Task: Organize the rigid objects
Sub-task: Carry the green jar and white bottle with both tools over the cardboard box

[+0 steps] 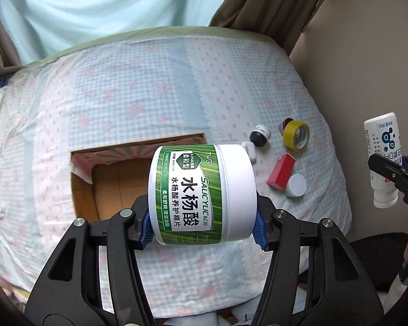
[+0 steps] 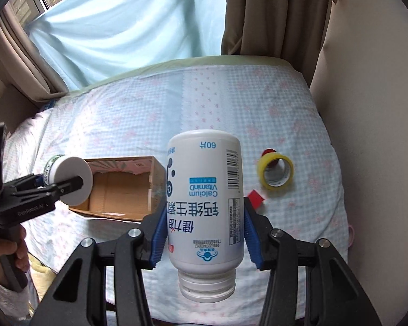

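My left gripper (image 1: 204, 225) is shut on a green-labelled jar with a white lid (image 1: 201, 193), held on its side above the bed, just right of an open cardboard box (image 1: 108, 187). My right gripper (image 2: 204, 233) is shut on a white calcium bottle (image 2: 205, 206), held upside down with its cap toward me. The same bottle (image 1: 382, 160) shows at the right edge of the left wrist view. The jar (image 2: 68, 175) and the left gripper (image 2: 65, 186) show at the left of the right wrist view, beside the box (image 2: 119, 184).
On the checked bedspread (image 1: 122, 95) lie a yellow tape roll (image 1: 296, 134), a red box (image 1: 281, 171), a small white-lidded jar (image 1: 296, 186), a black-and-white cap item (image 1: 259, 135) and a small white piece (image 1: 249, 149). A wall (image 1: 367, 54) and curtains (image 2: 272, 13) border the bed.
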